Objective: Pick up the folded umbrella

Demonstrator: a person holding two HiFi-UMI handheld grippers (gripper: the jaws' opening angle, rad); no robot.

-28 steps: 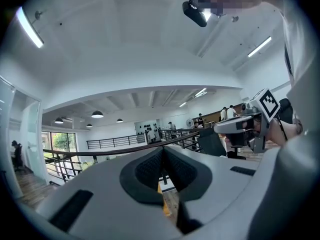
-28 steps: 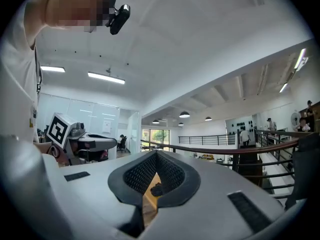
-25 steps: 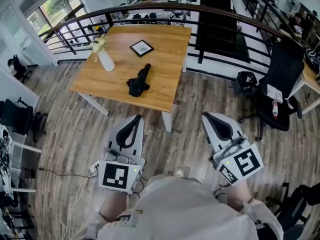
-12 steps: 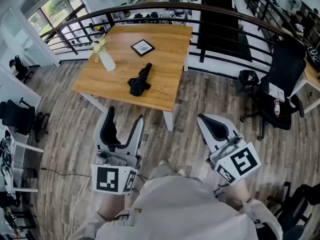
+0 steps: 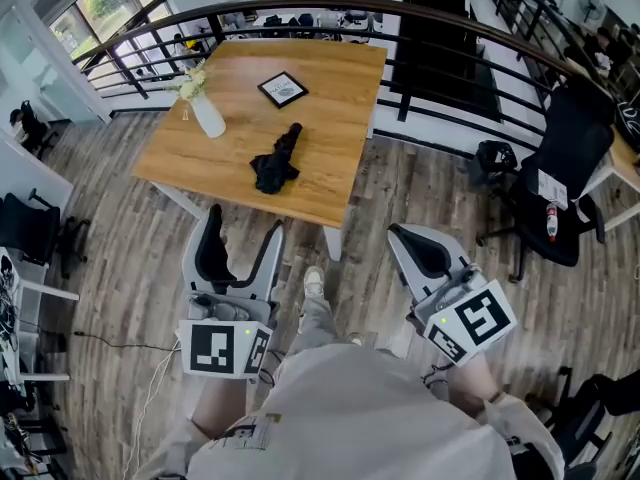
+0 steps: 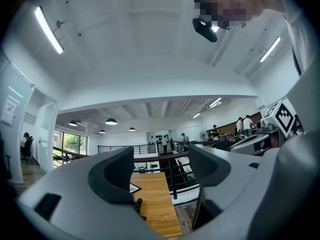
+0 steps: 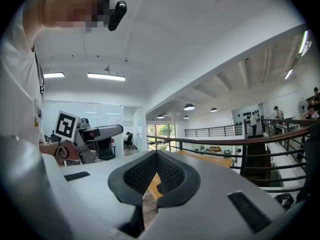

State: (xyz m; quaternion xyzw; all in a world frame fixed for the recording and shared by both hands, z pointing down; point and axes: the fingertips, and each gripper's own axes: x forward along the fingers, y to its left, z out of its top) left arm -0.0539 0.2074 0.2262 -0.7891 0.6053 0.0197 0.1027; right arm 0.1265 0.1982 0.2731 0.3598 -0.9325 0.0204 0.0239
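Note:
The folded black umbrella lies on the wooden table, near its front edge; it also shows small in the left gripper view. Both grippers hang over the floor in front of the table, well short of the umbrella. My left gripper is opening its jaws and holds nothing; between them in the left gripper view I see only the table and the railing. My right gripper is shut and empty, its pads meeting at the tips.
A white vase with flowers and a framed picture stand on the table behind the umbrella. A dark railing curves behind the table. A black office chair is at the right. The person's shoe shows between the grippers.
The left gripper's jaws went from shut to wide apart. Both grippers moved forward toward the table, and a foot stepped into view.

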